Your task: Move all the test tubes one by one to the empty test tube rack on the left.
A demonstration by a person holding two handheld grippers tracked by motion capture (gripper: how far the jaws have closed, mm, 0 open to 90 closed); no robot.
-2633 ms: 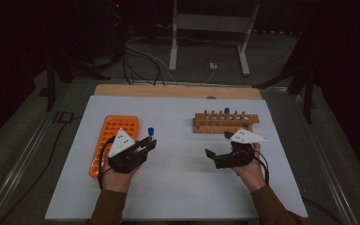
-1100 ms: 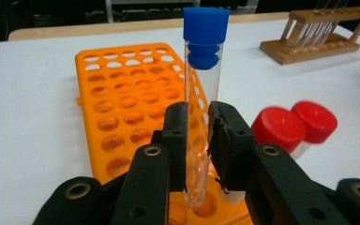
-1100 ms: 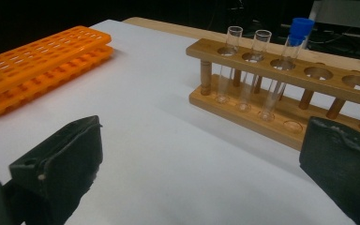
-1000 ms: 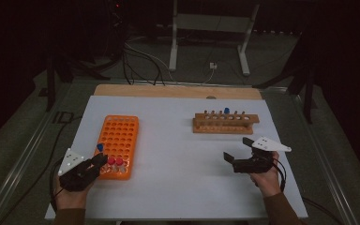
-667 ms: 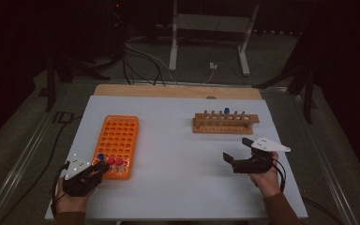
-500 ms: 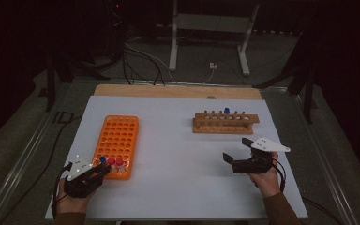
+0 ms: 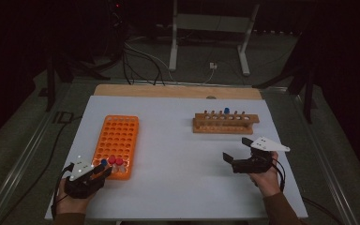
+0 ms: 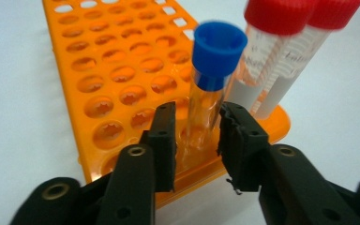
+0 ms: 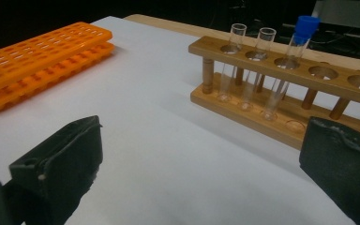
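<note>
Clear glass test tube with blue cap [image 8: 209,93] stands upright in a near-edge hole of the orange plastic multi-hole tube rack [image 8: 122,84], at the rack's 6 o'clock end on the white table [image 7: 178,154]. Left gripper [image 8: 196,136] straddles it; jaws have just been opening, small gaps either side, pads off the glass. Two red-capped tubes [image 8: 281,51] just beside, at 2 o'clock. Right gripper [image 7: 236,159] at table's 4 o'clock, jaws wide apart, nothing between. Wooden tube rack [image 9: 286,93] ahead at 1 o'clock, with two open tubes and one blue-capped.

Dark room, grey floor [image 7: 23,140], trailing cables [image 7: 143,58], white metal stand [image 7: 211,33]
</note>
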